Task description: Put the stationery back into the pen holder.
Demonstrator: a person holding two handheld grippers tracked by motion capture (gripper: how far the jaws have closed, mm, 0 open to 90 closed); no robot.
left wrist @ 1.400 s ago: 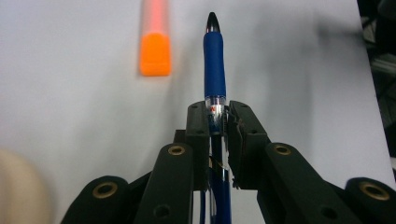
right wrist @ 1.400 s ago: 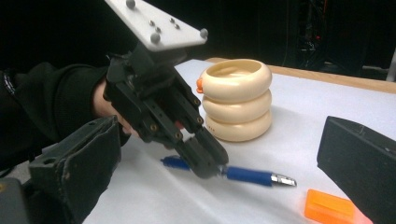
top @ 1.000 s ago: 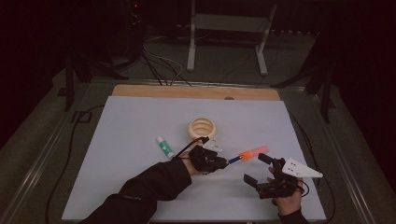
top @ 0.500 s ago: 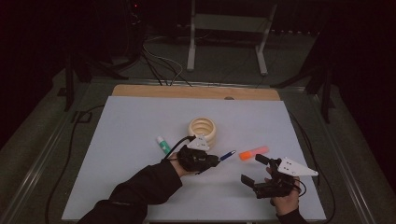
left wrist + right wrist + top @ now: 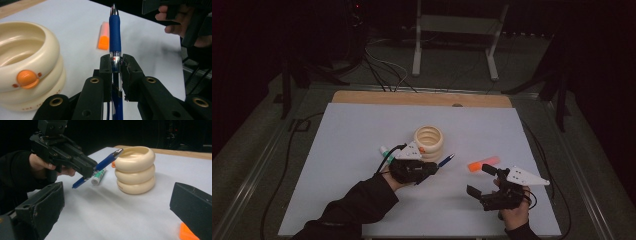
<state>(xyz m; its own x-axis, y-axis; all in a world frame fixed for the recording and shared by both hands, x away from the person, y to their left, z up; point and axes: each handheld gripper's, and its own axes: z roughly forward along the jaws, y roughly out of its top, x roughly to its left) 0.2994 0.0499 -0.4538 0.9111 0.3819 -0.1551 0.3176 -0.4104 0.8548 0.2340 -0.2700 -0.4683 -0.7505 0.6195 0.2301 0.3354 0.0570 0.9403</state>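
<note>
My left gripper (image 5: pixel 429 169) is shut on a blue pen (image 5: pixel 443 162), whose tip points right and slightly up, just off the white table (image 5: pixel 352 130). In the left gripper view the jaws pinch the pen (image 5: pixel 115 30) at its clear middle section. A cream ringed cup (image 5: pixel 428 141) with an orange button stands right behind that gripper; the pen tip (image 5: pixel 117 152) hangs near its rim (image 5: pixel 135 152). An orange highlighter (image 5: pixel 483 163) lies to the right. My right gripper (image 5: pixel 479 181) stands open and empty near the front right, its jaws wide apart.
A green-and-white tube (image 5: pixel 385 152) lies left of the cup, by my left hand. A wooden strip (image 5: pixel 422 98) borders the table's far edge. Cables (image 5: pixel 287 150) trail along the left side, and a metal stand (image 5: pixel 452 30) is beyond the table.
My left gripper has carried the pen leftward, away from the orange highlighter and up beside the cup, lifting slightly. The right gripper has barely moved.
</note>
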